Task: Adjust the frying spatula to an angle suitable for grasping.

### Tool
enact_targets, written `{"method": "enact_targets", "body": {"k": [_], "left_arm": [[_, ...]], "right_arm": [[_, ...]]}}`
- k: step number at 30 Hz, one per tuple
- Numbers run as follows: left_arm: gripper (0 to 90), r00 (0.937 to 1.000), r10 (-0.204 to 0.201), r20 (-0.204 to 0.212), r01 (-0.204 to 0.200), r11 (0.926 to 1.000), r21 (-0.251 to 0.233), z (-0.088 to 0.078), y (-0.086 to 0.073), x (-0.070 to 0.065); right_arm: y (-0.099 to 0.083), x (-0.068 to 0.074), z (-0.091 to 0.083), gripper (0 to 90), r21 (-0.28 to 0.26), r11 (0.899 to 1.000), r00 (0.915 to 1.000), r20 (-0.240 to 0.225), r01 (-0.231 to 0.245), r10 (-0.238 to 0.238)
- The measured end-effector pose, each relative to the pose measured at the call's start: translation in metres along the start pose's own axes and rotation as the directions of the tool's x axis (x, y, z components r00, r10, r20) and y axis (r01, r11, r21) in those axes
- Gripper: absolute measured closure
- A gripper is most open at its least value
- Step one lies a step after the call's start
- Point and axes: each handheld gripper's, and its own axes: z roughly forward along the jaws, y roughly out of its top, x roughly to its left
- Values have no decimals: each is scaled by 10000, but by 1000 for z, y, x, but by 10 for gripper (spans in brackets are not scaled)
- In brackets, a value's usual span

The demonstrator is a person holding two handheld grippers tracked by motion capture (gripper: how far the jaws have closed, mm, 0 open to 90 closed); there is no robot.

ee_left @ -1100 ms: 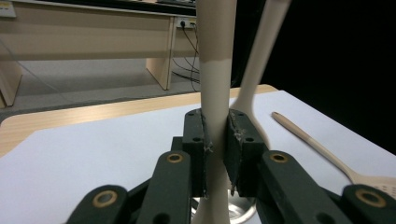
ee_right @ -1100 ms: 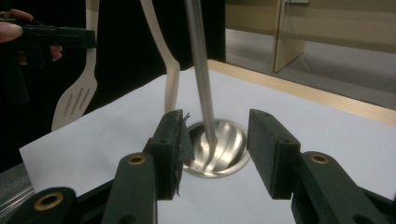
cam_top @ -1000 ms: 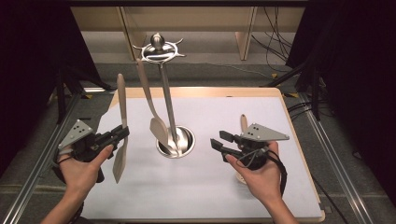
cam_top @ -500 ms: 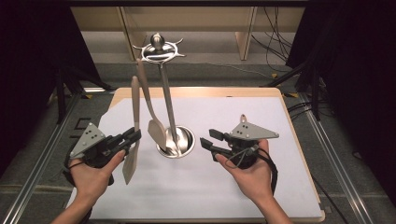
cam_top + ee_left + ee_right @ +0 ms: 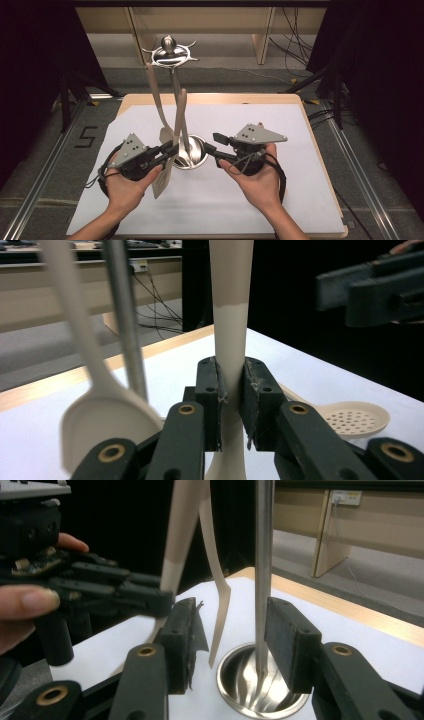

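Table (image 5: 300,150) with white sheet; steel rack (image 5: 172,95) stands mid-table, pole rising from a round base to a hook crown. One spoon (image 5: 156,97) already hangs from the crown.

Left gripper (image 5: 167,152) is clamped on a pale spatula (image 5: 179,120), held upright just left of the pole, blade end down near the sheet. In the left gripper view the pads pinch its handle (image 5: 231,340) low down.

Right gripper (image 5: 214,145) has jaws wide, nothing held; in its own view they straddle the pole (image 5: 263,555) without touching it.

A slotted spoon (image 5: 356,419) lies flat on the sheet behind.

Handling guess: spatula light, stiff, smooth, likely to pivot in the pads; gripping nearer the middle would steady it.

Hard to tell: handle tip and any hanging hole, cut off in both gripper views; crown hooks small and blurred.
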Motion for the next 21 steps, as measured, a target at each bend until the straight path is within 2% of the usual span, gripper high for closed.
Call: {"method": "enact_targets", "body": {"k": [3, 4, 6, 7, 8, 12, 16, 19, 21], "left_arm": [[782, 9999, 77, 117, -78, 9999, 70, 7, -1, -4], [782, 9998, 82, 172, -83, 9999, 89, 9, -1, -5], [781, 9997, 118, 224, -123, 9997, 213, 13, -1, -8], [781, 9997, -3, 251, -2, 9998, 219, 15, -1, -10], [782, 9995, 58, 310, -66, 9997, 244, 17, -1, -11], [782, 9987, 143, 491, -163, 9991, 403, 25, -3, -17], [781, 9982, 157, 583, -183, 9989, 435, 29, -3, -20], [781, 9975, 263, 650, -297, 9982, 516, 31, -4, -23], [781, 9969, 334, 709, -373, 9978, 547, 33, -5, -25]], "right_arm": [[3, -1, 4, 566, -169, 9998, 9999, 43, 132, -131], [4, -1, 4, 565, -56, 10000, 9999, 116, 77, -76], [7, -1, 8, 555, -187, 9997, 9998, 69, -183, 185], [7, -1, 8, 555, -187, 9997, 9998, 69, -183, 185], [10, -1, 9, 540, -244, 9990, 9991, 182, -369, 373], [15, -2, 12, 526, -440, 9977, 9982, 281, -519, 532], [18, -3, 14, 519, -481, 9976, 9982, 328, -492, 508], [19, -3, 15, 519, -484, 9967, 9969, 426, -648, 669], [20, -4, 16, 522, -500, 9974, 9970, 556, -517, 545]]}}
